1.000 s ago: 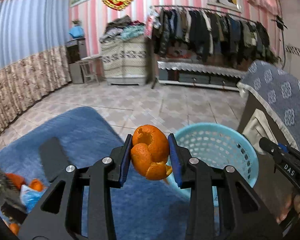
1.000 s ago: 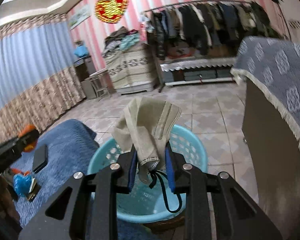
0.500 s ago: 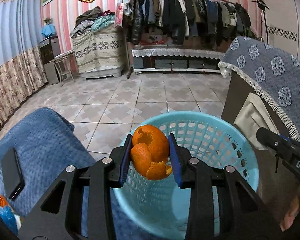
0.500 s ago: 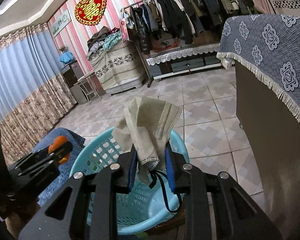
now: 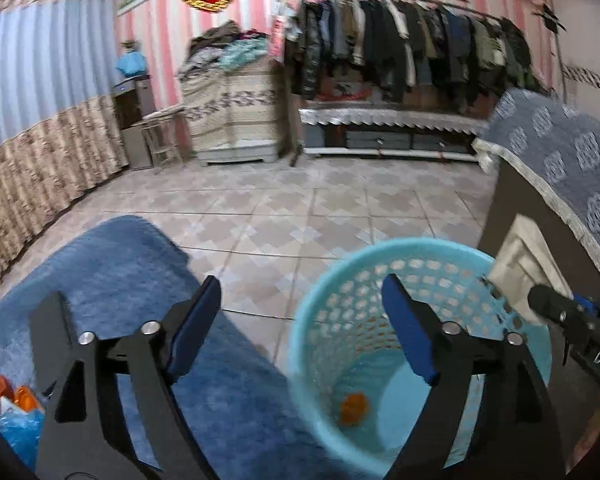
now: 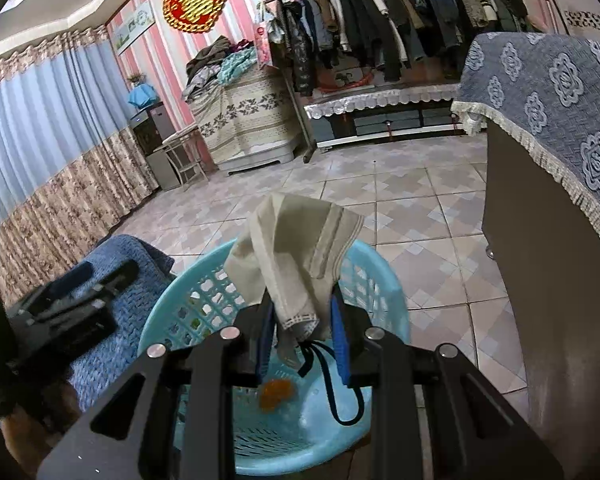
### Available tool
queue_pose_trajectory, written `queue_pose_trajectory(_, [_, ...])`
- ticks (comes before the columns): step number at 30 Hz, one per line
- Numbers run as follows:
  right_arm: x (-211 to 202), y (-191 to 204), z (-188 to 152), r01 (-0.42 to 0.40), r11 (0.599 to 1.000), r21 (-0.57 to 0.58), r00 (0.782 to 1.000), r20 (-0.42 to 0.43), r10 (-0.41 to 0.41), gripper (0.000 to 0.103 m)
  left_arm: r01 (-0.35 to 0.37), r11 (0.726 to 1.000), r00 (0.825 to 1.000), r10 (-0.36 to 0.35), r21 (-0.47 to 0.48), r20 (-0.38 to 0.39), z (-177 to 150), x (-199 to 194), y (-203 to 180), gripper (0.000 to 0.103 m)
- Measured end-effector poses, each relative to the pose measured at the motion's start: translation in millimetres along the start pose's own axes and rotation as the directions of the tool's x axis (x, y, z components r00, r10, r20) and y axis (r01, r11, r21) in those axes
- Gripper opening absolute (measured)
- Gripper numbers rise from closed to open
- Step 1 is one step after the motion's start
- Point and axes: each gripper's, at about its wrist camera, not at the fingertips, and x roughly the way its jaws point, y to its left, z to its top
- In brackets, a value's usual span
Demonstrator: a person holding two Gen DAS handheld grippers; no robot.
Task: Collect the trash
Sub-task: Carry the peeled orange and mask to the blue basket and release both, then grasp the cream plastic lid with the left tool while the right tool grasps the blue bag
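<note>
My left gripper (image 5: 300, 320) is open and empty, just left of and above the light-blue plastic basket (image 5: 312, 312). An orange peel (image 5: 354, 407) lies on the basket's bottom; it also shows in the right wrist view (image 6: 275, 394). My right gripper (image 6: 300, 334) is shut on a beige cloth (image 6: 296, 252) with a dark cord, held over the basket (image 6: 180, 288). The cloth (image 5: 524, 256) and the right gripper's body show at the right of the left wrist view. More trash, orange peels and a blue wrapper (image 5: 12, 408), lies at the far left.
A blue blanket (image 5: 112, 264) covers the surface on the left, with a black phone (image 5: 50, 340) on it. A dark cabinet under a patterned grey cloth (image 6: 540, 88) stands right of the basket. Tiled floor, a clothes rack and piled bedding lie beyond.
My left gripper has opened and the orange peel has dropped into the basket. The left gripper has shifted left of the basket. The right gripper still holds the cloth over it.
</note>
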Motion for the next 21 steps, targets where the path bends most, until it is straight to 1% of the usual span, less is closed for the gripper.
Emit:
queue_pose_trajectory(2, [3, 7, -2, -0.008, 1.000, -0.013, 1.000, -0.007, 0.008, 0.026, -0.029, 0.999, 0.999, 0.029, -0.017, 0.021, 2, -10, 13, 0.090])
queue_pose_trajectory(3, [6, 12, -3, -0.013, 1.000, -0.018, 1.000, -0.012, 0.013, 0.026, -0.055, 0.998, 0.998, 0.056, -0.028, 0.035, 2, -17, 20, 0.093])
queue_pose_trajectory(6, [12, 24, -7, -0.017, 0.999, -0.039, 0.999, -0.031, 0.016, 0.027, -0.103, 0.994, 0.993, 0.105, -0.027, 0.049, -2, -31, 30, 0.094])
queue_pose_trajectory(9, [16, 32, -9, -0.018, 0.999, -0.049, 0.999, -0.040, 0.016, 0.029, -0.131, 0.990, 0.990, 0.133, -0.045, 0.050, -8, -40, 39, 0.096])
queue_pose_trajectory(10, [17, 31, -8, -0.017, 0.999, -0.049, 0.999, -0.044, 0.015, 0.032, -0.132, 0.990, 0.990, 0.134, -0.058, 0.048, -10, -43, 42, 0.096])
queue_pose_trajectory(11, [18, 31, -9, -0.014, 0.999, -0.050, 0.999, -0.047, 0.012, 0.041, -0.133, 0.989, 0.990, 0.136, -0.069, 0.046, -11, -45, 45, 0.096])
queue_pose_trajectory(14, [23, 31, -11, -0.008, 0.999, -0.052, 0.998, -0.062, 0.004, 0.058, -0.146, 0.984, 0.987, 0.152, -0.100, 0.051, -12, -54, 53, 0.097])
queue_pose_trajectory(18, [21, 32, -11, 0.016, 0.998, -0.062, 0.998, -0.059, -0.019, 0.071, -0.144, 0.982, 0.986, 0.153, -0.123, 0.061, -13, -63, 59, 0.097])
queue_pose_trajectory(20, [18, 33, -10, 0.018, 0.998, -0.062, 0.999, -0.050, -0.021, 0.080, -0.155, 0.981, 0.983, 0.165, -0.119, 0.076, -12, -69, 59, 0.097])
queue_pose_trajectory(21, [15, 34, -9, 0.017, 0.998, -0.063, 0.999, -0.040, -0.019, 0.081, -0.161, 0.980, 0.981, 0.172, -0.118, 0.087, -12, -74, 59, 0.097])
